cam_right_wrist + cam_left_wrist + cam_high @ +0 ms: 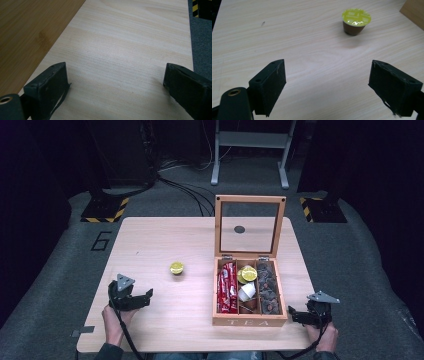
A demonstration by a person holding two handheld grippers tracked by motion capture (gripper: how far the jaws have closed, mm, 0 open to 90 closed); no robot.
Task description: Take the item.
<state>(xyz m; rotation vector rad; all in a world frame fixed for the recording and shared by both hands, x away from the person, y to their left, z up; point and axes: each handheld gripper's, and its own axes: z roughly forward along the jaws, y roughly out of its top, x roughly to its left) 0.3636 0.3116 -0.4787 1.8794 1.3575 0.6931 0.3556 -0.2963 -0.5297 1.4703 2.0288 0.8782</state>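
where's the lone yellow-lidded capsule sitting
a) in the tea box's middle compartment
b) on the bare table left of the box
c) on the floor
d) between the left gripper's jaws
b: the capsule stands alone on the table, left of the tea box and ahead of the open left gripper.

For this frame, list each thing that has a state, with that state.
Tea box: lid open, standing upright, three compartments filled.
Loose capsule: upright on the table, yellow-green foil lid sealed, untouched.
Left tongs: open, holding nothing, aimed toward the capsule.
Right tongs: open, holding nothing, beside the box's right wall.
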